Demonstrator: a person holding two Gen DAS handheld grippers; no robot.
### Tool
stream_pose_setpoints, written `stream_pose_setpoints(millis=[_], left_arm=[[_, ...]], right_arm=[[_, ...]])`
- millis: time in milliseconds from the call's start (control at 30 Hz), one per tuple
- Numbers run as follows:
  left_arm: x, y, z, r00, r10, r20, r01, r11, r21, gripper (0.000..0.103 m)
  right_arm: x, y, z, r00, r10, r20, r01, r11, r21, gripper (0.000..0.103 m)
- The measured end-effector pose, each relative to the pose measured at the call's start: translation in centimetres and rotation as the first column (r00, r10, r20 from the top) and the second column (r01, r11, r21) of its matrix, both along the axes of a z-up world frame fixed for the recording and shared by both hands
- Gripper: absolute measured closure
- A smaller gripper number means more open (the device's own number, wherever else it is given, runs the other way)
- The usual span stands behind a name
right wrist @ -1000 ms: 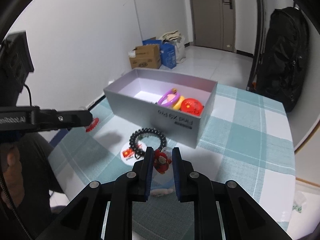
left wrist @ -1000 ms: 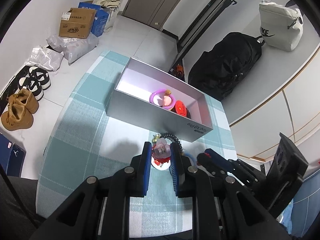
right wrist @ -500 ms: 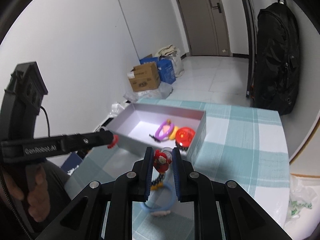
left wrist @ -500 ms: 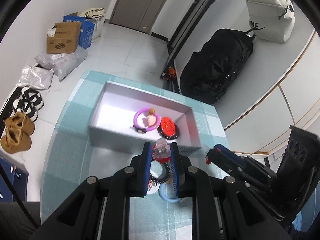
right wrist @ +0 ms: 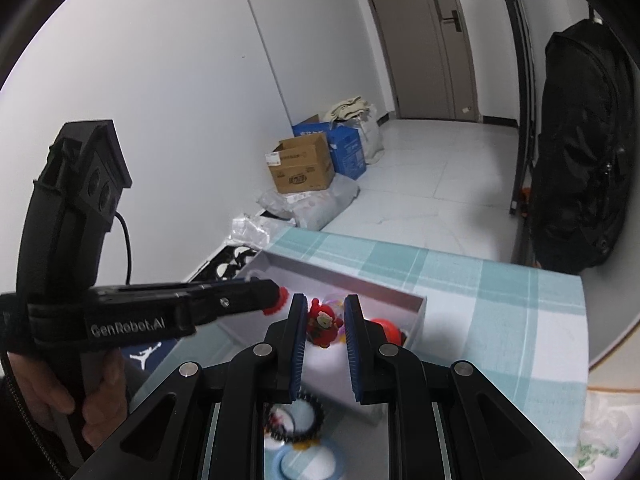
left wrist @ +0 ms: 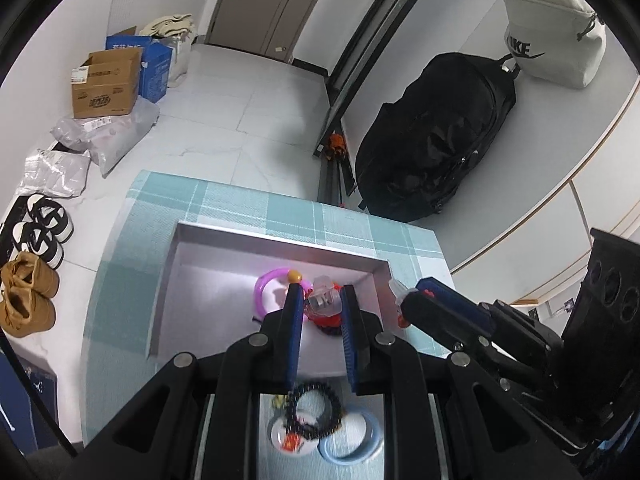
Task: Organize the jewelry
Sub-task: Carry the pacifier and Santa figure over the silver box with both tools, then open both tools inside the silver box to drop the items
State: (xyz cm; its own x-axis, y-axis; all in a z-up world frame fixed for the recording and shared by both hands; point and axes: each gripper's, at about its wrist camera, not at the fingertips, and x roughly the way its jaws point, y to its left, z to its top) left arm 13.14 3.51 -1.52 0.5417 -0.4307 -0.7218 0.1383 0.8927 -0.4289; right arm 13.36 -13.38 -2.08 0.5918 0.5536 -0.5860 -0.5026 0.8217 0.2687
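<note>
My left gripper is shut on a small clear-and-pink trinket with a red part, held above the open grey box. A purple bangle and a red piece lie inside the box. My right gripper is shut on a little red figure charm over the box's near edge. The left gripper shows at its left. Below both, on the checked cloth, lie a black bead bracelet, a light blue bangle and a white badge.
The teal checked table ends just beyond the box. On the floor are a black backpack, cardboard boxes, plastic bags and shoes. A hand grips the left handle.
Both grippers rose and moved forward from the cloth to over the box, each keeping its trinket. The bead bracelet, blue bangle and badge stayed behind on the cloth.
</note>
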Motion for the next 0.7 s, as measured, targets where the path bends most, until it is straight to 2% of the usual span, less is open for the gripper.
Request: stream_pose_setpoints(millis=[267, 700], left_arm=[[1.9, -0.4, -1.1, 0.999, -0.036, -0.032, 0.036, 0.999, -0.009, 0.090], [3.1, -0.6, -2.5, 0.996, -0.069, -0.059, 0.065, 0.996, -0.053, 0.090]], right_arm=[[2.8, -0.3, -1.2, 0.999, -0.010, -0.052, 0.011, 1.000, 0.023, 0.086], [4.1, -0.4, -2.6, 0.991, 0.002, -0.135, 0.002, 1.000, 0.031, 0.086]])
